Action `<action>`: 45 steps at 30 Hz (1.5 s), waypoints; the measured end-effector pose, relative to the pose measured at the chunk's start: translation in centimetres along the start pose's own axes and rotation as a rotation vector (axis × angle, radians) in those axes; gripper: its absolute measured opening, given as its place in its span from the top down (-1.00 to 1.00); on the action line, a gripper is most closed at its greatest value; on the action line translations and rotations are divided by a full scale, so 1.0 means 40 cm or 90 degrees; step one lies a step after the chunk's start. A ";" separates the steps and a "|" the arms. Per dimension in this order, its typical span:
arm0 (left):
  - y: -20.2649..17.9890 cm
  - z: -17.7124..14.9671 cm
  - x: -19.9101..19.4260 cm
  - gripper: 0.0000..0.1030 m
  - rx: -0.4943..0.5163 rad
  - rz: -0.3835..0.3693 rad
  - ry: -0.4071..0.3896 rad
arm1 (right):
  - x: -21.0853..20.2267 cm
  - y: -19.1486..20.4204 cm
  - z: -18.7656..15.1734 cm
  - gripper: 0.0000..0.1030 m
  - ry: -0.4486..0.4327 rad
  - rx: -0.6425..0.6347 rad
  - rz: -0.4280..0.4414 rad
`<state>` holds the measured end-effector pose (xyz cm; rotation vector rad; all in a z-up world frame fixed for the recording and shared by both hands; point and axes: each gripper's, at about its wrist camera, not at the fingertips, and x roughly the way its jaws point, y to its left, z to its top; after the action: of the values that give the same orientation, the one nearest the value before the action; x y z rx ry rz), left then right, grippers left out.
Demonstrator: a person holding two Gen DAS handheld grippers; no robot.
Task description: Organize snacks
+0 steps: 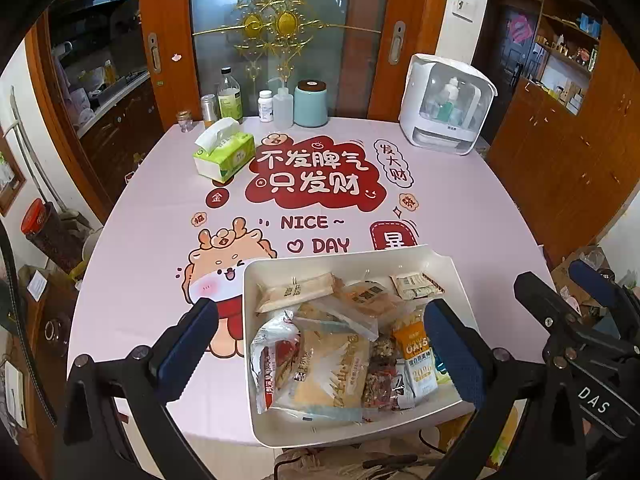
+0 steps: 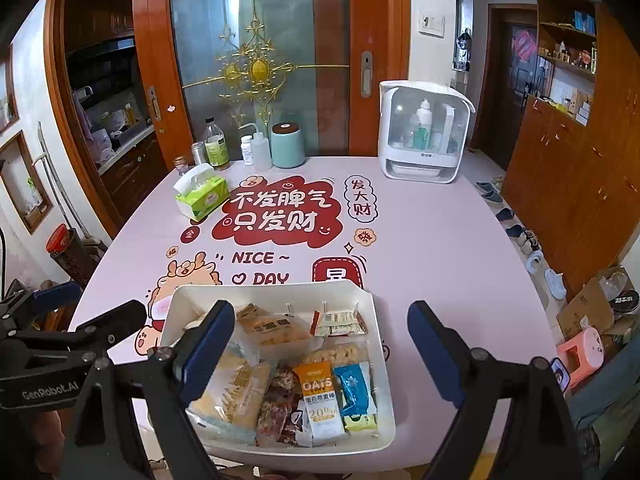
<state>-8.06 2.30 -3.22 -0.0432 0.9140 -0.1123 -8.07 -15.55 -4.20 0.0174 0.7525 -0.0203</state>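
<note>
A white tray (image 1: 250, 340) sits at the near edge of the pink table, full of several snack packets: an orange oat bar (image 1: 414, 350), a large pale yellow bag (image 1: 332, 372), a tan biscuit pack (image 1: 296, 290). It also shows in the right wrist view (image 2: 378, 344) with the oat bar (image 2: 320, 392) and a blue packet (image 2: 354, 390). My left gripper (image 1: 320, 344) is open and empty, held above the tray. My right gripper (image 2: 322, 344) is open and empty, also above the tray; it shows at the right edge of the left wrist view (image 1: 560, 300).
At the table's far side stand a green tissue pack (image 1: 224, 152), bottles (image 1: 229, 96), a teal canister (image 1: 311, 104) and a white dispenser box (image 1: 448, 104). Wooden cabinets (image 2: 568, 184), slippers (image 2: 532, 260) and cardboard boxes (image 2: 592, 308) are on the right.
</note>
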 end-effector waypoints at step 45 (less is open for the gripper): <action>0.015 0.012 0.032 -0.98 0.019 0.025 0.031 | 0.029 -0.001 0.002 -0.73 0.013 0.006 -0.001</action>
<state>-6.87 2.75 -3.98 0.0048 0.9608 -0.0908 -7.15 -15.60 -4.93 0.0263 0.7730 -0.0246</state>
